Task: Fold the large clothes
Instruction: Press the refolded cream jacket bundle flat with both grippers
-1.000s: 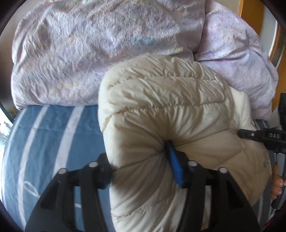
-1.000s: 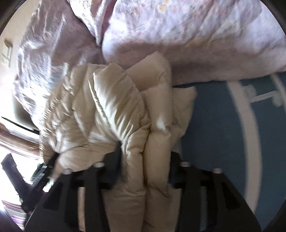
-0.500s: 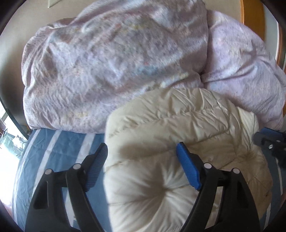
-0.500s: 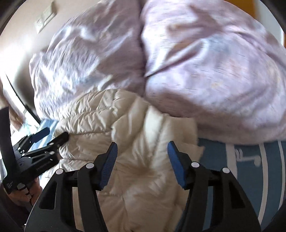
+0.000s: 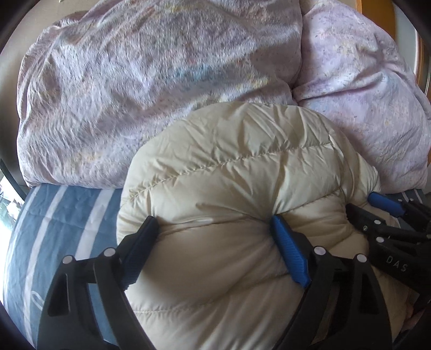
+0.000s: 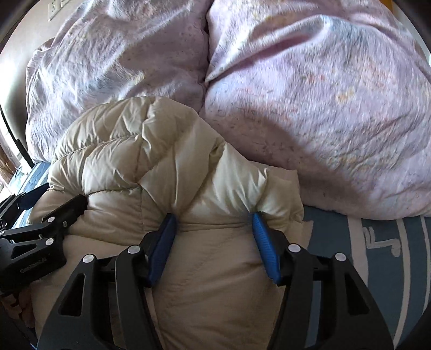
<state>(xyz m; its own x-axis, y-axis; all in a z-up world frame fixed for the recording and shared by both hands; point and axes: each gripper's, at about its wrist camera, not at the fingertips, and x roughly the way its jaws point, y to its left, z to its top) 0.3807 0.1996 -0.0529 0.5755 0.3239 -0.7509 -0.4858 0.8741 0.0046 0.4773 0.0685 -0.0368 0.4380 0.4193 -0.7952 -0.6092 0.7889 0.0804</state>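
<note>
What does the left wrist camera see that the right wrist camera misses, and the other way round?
Only the left wrist view shows a strip of orange wood at the top right edge. Only the right wrist view shows a wall socket at the top left and a white line pattern on the sheet. Both show the cream puffer jacket, the lilac duvet, the blue striped sheet and both grippers: the left gripper, its jaws opening around the jacket, and the right gripper pressing into it.

the white letters "das" stand on the black arm of the right tongs (image 5: 388, 212), at the right edge of the left wrist view. no other text is legible.
</note>
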